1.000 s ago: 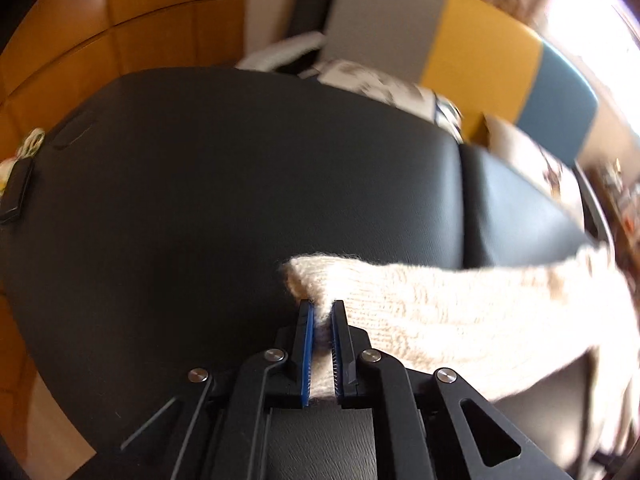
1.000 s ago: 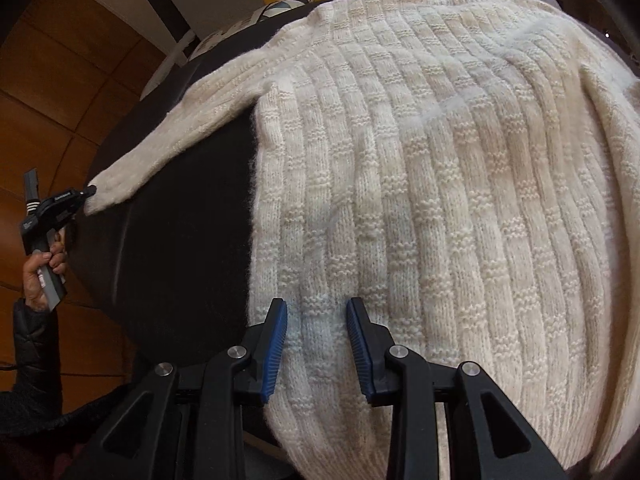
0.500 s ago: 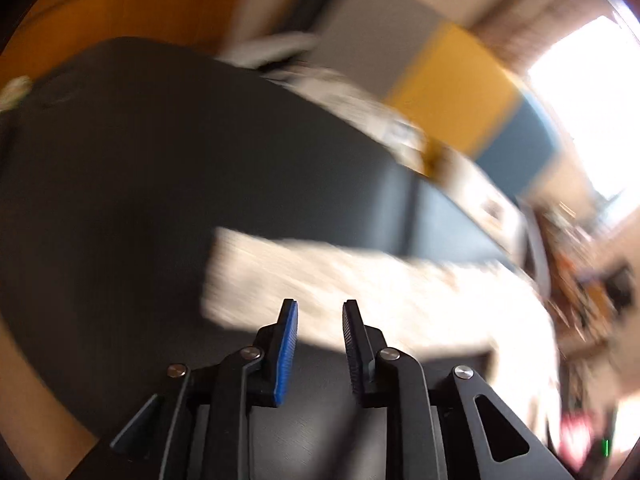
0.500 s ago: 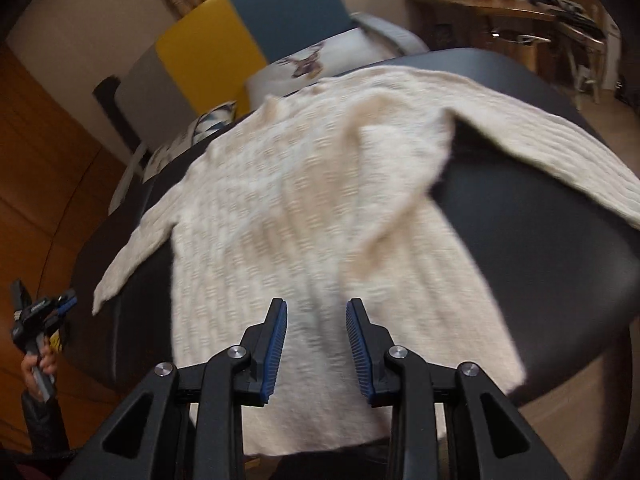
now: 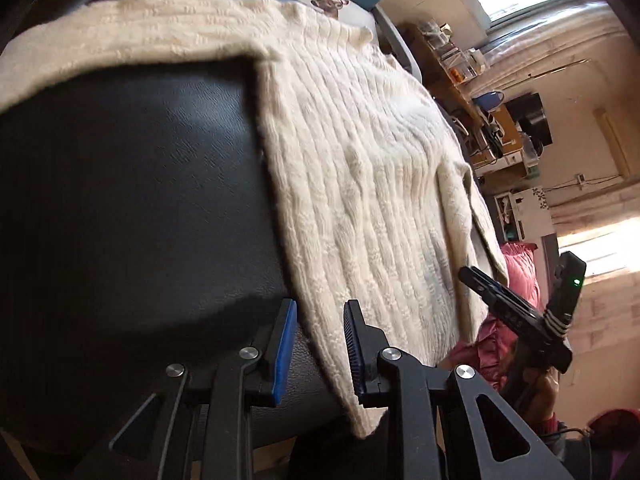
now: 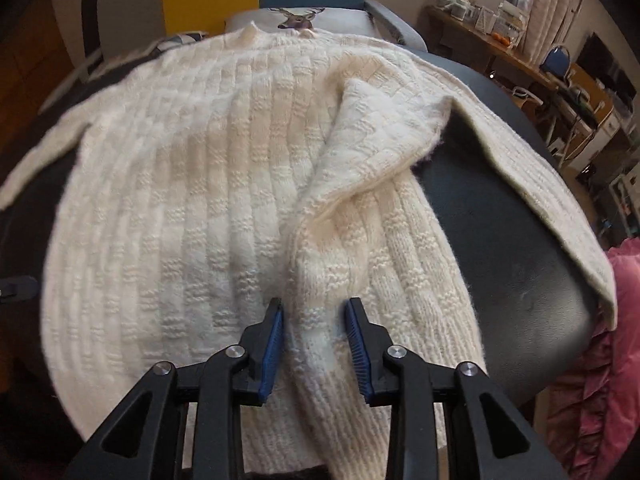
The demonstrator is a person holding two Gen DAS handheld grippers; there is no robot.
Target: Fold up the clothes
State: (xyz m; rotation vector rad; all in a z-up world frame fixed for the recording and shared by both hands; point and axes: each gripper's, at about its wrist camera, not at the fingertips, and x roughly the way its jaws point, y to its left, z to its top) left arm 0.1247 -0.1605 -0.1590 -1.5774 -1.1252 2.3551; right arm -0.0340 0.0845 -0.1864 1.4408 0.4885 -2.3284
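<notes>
Cream ribbed knit sweater (image 6: pixel 208 200) lies spread flat, one side folded over.

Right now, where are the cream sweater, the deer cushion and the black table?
cream sweater (image 6: pixel 192 208): right wrist view, ribbed body.
deer cushion (image 6: pixel 298 20): right wrist view, deer's head.
black table (image 5: pixel 132 184): left wrist view, bare top.

Cream sweater (image 6: pixel 224 216) in fuzzy, ribbed wool knit, matt and rough, spread over a black leatherette cushion (image 5: pixel 132 208) with faint grain and soft sheen; beside it, ruffled pink cloth (image 6: pixel 596 384), matt.
</notes>
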